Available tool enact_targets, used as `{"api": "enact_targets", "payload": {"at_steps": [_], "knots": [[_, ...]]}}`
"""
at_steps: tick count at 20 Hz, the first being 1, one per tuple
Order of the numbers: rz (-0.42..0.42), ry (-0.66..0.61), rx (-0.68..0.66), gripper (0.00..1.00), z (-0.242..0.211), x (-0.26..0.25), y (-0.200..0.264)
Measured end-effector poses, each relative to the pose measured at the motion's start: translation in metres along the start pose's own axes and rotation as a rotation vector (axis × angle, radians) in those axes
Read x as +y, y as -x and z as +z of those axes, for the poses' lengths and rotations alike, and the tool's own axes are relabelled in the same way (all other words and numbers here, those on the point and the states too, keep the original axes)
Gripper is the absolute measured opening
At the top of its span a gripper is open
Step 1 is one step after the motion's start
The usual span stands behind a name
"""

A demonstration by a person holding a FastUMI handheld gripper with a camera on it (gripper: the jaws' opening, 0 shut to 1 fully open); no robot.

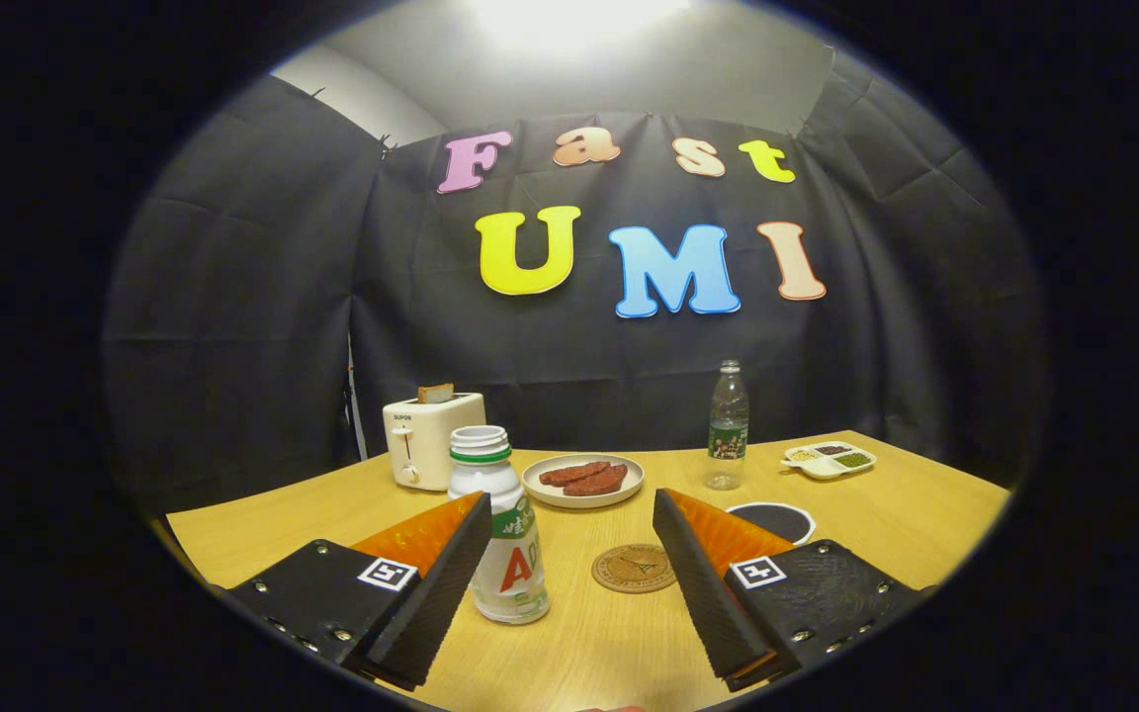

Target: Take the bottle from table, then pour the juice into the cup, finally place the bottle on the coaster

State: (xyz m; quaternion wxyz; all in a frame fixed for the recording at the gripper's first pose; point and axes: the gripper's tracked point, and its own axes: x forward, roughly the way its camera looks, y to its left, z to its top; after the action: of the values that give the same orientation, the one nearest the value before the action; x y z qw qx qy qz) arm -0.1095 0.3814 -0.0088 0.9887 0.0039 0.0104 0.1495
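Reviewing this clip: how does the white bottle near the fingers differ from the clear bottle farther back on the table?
The white bottle is opaque, squat and uncapped, its mouth open; the clear bottle is see-through, slimmer and looks capped. The white one stands between the open tool's fingers, close to the left one, not gripped; the clear one stands well beyond them, beside the divided snack tray. Both stand upright on the wooden table and carry labels.

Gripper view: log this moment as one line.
tool: open | bottle: upright, uncapped, between fingers, by the left one | coaster: bare, just ahead | cup: behind right finger | step: grasp pending
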Motion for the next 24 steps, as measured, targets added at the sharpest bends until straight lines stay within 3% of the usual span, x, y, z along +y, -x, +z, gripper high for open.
{"api": "enact_targets", "payload": {"at_steps": [10, 14, 15, 16, 21, 24], "knots": [[0.029, -0.002, 0.068, 0.98, -0.035, 0.036, -0.045], [0.028, -0.039, 0.062, 0.93, -0.038, 0.040, -0.060], [0.020, -0.039, 0.059, 0.82, -0.039, 0.041, -0.063], [0.012, -0.037, 0.057, 0.78, -0.038, 0.039, -0.061], [-0.011, -0.039, 0.057, 0.71, -0.038, 0.035, -0.061], [-0.003, -0.117, 0.052, 0.71, -0.037, 0.029, -0.058]]}}
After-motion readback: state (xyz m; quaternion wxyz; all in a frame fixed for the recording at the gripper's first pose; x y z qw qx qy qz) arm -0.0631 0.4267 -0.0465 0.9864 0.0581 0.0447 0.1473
